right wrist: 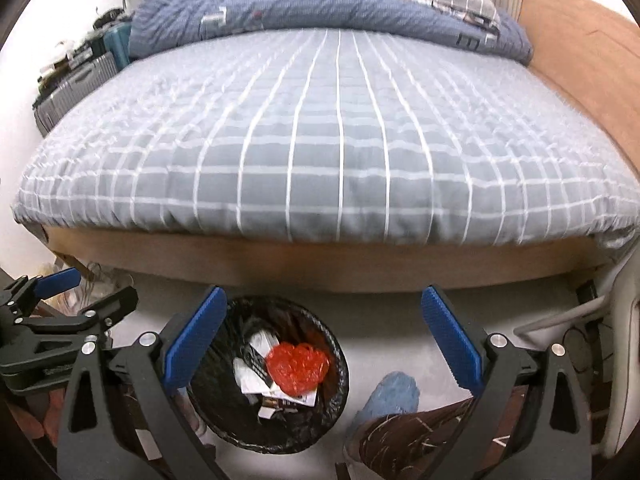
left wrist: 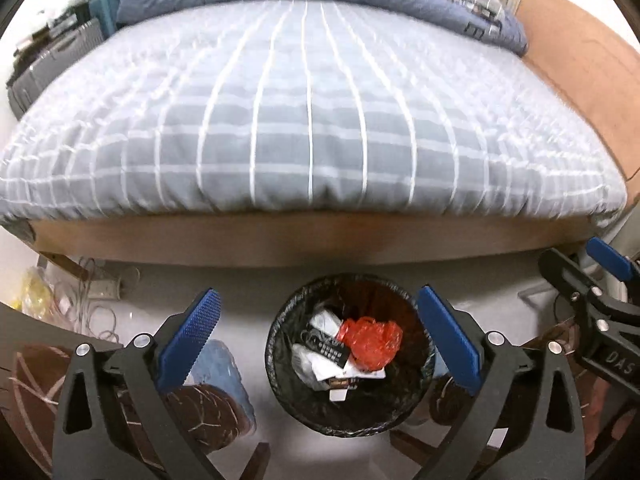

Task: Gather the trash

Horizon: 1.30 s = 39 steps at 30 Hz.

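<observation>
A black mesh bin [left wrist: 352, 279] with a black liner stands on the floor at the foot of the bed, right below my left gripper [left wrist: 320, 320]. Inside lie a crumpled red plastic bag [left wrist: 372, 342], a dark remote-like item [left wrist: 330, 350] and white paper scraps. The left gripper is open with nothing between its blue pads. In the right wrist view the bin [right wrist: 280, 301] sits lower left with the red bag [right wrist: 298, 368] in it. My right gripper [right wrist: 324, 340] is open and holds nothing; it hovers to the right of the bin. Each gripper shows in the other's view: right [left wrist: 576, 264], left [right wrist: 88, 286].
A bed with a grey checked cover [left wrist: 312, 120] and wooden frame [left wrist: 320, 240] fills the far side; a blue quilt [right wrist: 320, 4] lies at its head. A grey suitcase [left wrist: 52, 64] and cables [left wrist: 88, 304] are on the left. A person's patterned trouser legs [right wrist: 412, 436] and blue slippers flank the bin.
</observation>
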Motion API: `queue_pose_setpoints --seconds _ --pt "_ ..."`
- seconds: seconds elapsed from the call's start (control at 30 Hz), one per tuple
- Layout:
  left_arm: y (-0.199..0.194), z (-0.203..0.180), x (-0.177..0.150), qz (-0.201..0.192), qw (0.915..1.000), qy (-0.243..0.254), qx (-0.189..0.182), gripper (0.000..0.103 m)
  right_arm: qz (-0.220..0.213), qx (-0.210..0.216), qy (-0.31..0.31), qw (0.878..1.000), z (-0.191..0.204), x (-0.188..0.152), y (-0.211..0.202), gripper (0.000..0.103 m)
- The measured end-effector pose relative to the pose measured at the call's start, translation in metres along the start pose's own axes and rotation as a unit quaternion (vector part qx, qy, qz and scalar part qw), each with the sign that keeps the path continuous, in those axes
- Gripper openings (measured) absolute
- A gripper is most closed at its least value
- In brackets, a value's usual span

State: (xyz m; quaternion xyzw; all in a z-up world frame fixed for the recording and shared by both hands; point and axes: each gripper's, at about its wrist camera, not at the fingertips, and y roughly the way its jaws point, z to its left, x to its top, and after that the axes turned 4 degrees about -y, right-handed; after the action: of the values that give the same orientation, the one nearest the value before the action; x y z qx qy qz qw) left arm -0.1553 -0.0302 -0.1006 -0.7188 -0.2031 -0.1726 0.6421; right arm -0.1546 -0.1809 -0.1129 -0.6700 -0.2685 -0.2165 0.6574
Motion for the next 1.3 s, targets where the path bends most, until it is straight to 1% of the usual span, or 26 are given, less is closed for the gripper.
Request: queue_pose_setpoints --seconds 0.1,0.27,0.4,0.57,0.87,1.3 --pt "-0.032 0.001 0.007 -0.026 0.9996 -0.003 -0.002 0.097 -0.020 0.004 0.004 1.000 0.002 0.009 -0.025 0.095" --pt "-0.073 0.008 0.010 -0.045 0.9989 -0.013 -0.008 0.097 -0.051 0.000 0.006 0.999 0.006 0.019 -0.062 0.095" --pt "-0.096 0.011 0.008 -0.058 0.9982 -0.012 -0.007 0.097 -0.064 -0.008 -0.002 0.998 0.011 0.019 -0.083 0.095" --pt "-0.114 0.014 0.001 -0.072 0.9974 -0.006 -0.004 0.097 -0.076 -0.012 -0.006 0.997 0.014 0.014 -0.107 0.095" --pt "-0.129 0.017 -0.003 -0.083 0.9965 -0.010 -0.007 0.097 -0.079 -0.016 0.000 0.997 0.017 0.011 -0.118 0.095" --pt "-0.124 0.007 -0.006 -0.079 0.9968 -0.001 -0.007 0.096 -0.068 -0.017 0.006 0.998 0.012 0.008 -0.112 0.095"
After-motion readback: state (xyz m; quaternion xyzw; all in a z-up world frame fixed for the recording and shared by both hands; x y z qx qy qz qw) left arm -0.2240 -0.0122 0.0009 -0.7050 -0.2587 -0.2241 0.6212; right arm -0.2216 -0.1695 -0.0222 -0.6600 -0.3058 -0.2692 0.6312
